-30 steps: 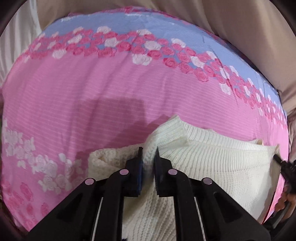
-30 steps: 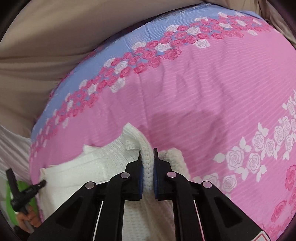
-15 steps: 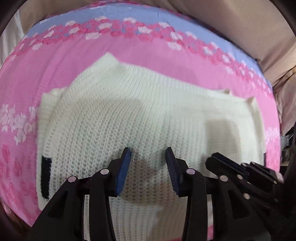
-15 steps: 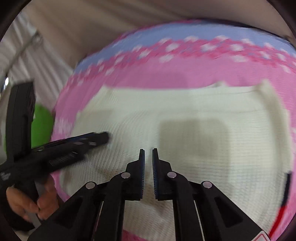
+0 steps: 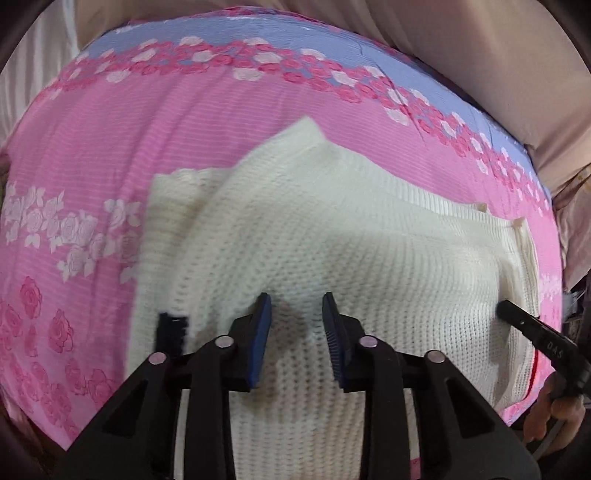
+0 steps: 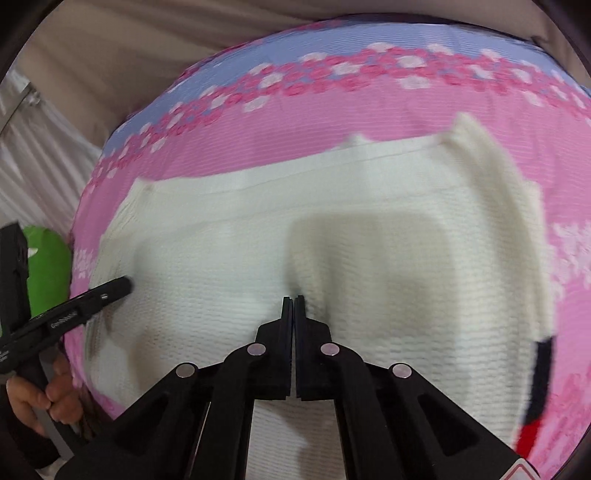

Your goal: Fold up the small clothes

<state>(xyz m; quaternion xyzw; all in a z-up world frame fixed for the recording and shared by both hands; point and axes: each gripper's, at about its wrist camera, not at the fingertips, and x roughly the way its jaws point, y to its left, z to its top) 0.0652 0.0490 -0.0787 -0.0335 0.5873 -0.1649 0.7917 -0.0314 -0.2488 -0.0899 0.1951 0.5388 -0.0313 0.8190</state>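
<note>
Since 1.0 s ago: both grips on the knit edge let go, sweater now spread flat; since 0.5 s ago little change, left jaws still parted, right still closed.

Cream knit sweater (image 5: 332, 240) lying folded on the pink floral bedsheet (image 5: 92, 147), filling centre to 6 o'clock of the left wrist view. One corner peaking toward 12 o'clock, a second layer poking out at 9 o'clock. Black stripe (image 5: 171, 332) on the knit at 8 o'clock, just beside the left finger; thin red trim at 4 o'clock edge. In the right wrist view same sweater (image 6: 229, 251) across centre, ribbed hem along 12 o'clock, black and red trim (image 6: 539, 384) at 4 o'clock; blurred there.

Left gripper (image 5: 297, 332) released, blue-padded fingers (image 5: 260, 336) spread apart over the knit at 6 o'clock, nothing between them. Touching the fabric or just above: cannot tell.

Right gripper (image 6: 294, 314) clenched, jaws together with only a sliver of gap, nothing seen pinched, tips at or just over the knit at 6 o'clock. Also seen in left view as a black tip (image 5: 535, 328) at 4 o'clock on the sweater's edge, hand behind it.

Left gripper in right view (image 6: 74, 310) at 9 o'clock, tip on the sweater's edge, held by a hand (image 6: 40, 395) at 8 o'clock.

Beyond: blue band with pink roses (image 5: 258, 33) at 12 o'clock, beige fabric (image 5: 480, 48) at 1 o'clock, green object (image 6: 48, 273) at 9 o'clock off the sheet.
</note>
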